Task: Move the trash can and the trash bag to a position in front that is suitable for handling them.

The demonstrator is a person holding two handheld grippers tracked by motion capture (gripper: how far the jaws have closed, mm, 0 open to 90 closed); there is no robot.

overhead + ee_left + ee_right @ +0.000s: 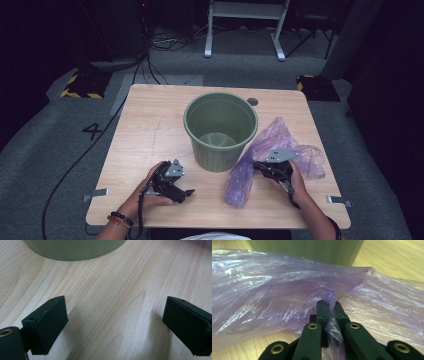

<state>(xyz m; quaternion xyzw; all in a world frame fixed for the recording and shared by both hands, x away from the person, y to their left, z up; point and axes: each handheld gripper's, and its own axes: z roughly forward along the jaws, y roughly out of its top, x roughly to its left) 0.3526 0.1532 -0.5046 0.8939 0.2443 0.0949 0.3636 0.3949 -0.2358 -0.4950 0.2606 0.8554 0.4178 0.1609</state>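
Resting at lower left of the table [140,115], our left gripper [186,192] sits wide open and empty. Centre frame, the green bin [220,129] is still unlined. Right of it, our right gripper [258,165] has pinched the purple bag [280,142]; we judge opening and fitting it remains.

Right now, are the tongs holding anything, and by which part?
Right tongs pinch a bunched fold of the purple plastic bag; left tongs hold nothing.
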